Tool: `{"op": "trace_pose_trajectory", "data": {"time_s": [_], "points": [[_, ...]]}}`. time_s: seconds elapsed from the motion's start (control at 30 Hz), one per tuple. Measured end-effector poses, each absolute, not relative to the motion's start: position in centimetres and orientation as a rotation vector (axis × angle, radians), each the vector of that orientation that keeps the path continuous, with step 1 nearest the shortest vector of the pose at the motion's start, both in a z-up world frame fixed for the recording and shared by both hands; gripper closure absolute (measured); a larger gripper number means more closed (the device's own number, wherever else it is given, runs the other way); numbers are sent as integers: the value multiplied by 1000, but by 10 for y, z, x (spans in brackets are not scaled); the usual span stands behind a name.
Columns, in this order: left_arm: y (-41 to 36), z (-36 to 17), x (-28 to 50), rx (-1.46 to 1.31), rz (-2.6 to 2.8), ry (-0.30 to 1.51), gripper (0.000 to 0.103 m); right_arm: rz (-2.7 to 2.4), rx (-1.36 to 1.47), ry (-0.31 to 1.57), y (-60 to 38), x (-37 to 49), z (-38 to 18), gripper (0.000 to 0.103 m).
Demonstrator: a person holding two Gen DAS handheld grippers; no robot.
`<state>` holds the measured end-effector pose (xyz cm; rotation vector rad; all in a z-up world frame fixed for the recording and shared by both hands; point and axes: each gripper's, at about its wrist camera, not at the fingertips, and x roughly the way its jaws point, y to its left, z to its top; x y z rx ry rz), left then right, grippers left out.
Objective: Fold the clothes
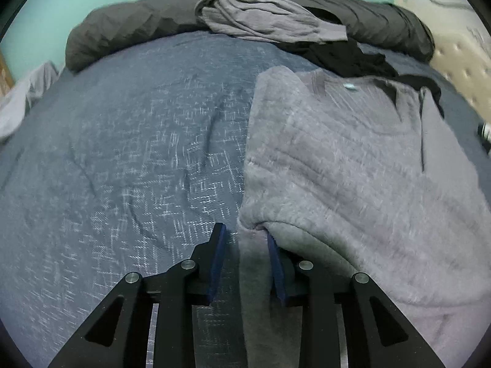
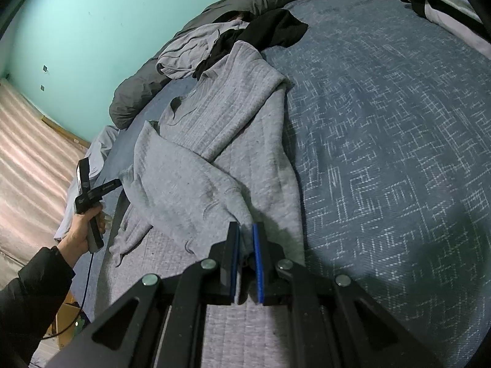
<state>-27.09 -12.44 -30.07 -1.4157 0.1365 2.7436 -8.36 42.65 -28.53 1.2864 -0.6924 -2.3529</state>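
Observation:
A grey ribbed sweater (image 1: 353, 159) lies partly folded on the blue patterned bedspread (image 1: 129, 153). My left gripper (image 1: 245, 233) has its fingers on either side of a fold at the sweater's left edge, the jaws still some way apart. In the right wrist view the sweater (image 2: 221, 116) stretches away from me, one sleeve folded across it. My right gripper (image 2: 245, 233) is shut on a bunched corner of the sweater near its lower edge. The left gripper (image 2: 92, 190), held in a hand, shows at the sweater's far side.
A dark grey rolled duvet (image 1: 129, 30) lies along the far edge by the teal wall. A light grey garment (image 1: 264, 15) and a black garment (image 1: 346, 55) lie beyond the sweater. A white and black garment (image 2: 438, 3) lies at the right wrist view's top right.

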Motion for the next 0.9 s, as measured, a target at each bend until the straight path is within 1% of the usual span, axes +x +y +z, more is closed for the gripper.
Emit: {"op": "trace_pose_trajectory", "data": {"time_s": [0.17,0.2,0.23,0.33,0.43,0.6,0.67,0.77,0.83,0.9], "points": [[-127,-298,-276,-1397,2776,154,72,-2354,1290,-692,425,-84,-285,94],[-128,-297,-276,-1386,2782,159,81,-2354,1291,-693,425,-84,-286,94],[-130,-295,-275,-1374,2789,164,95,-2354,1292,-693,425,-84,-286,94],[-136,-287,-268,-1334,2808,167,95,-2355,1293,-695,426,-85,-286,94],[-150,-289,-264,-1356,2802,67,95,-2351,1296,-685,425,-85,-286,94],[-168,-300,-262,-1455,2807,-45,95,-2349,1308,-668,423,-85,-287,94],[-184,-298,-257,-1477,2826,-141,95,-2352,1316,-670,424,-85,-288,94],[-198,-287,-247,-1482,2859,-201,95,-2332,1338,-679,424,-86,-290,94],[-198,-280,-243,-1475,2857,-207,94,-2327,1352,-673,424,-86,-291,94],[-185,-272,-241,-1450,2847,-164,94,-2324,1365,-669,423,-86,-292,92]]}}
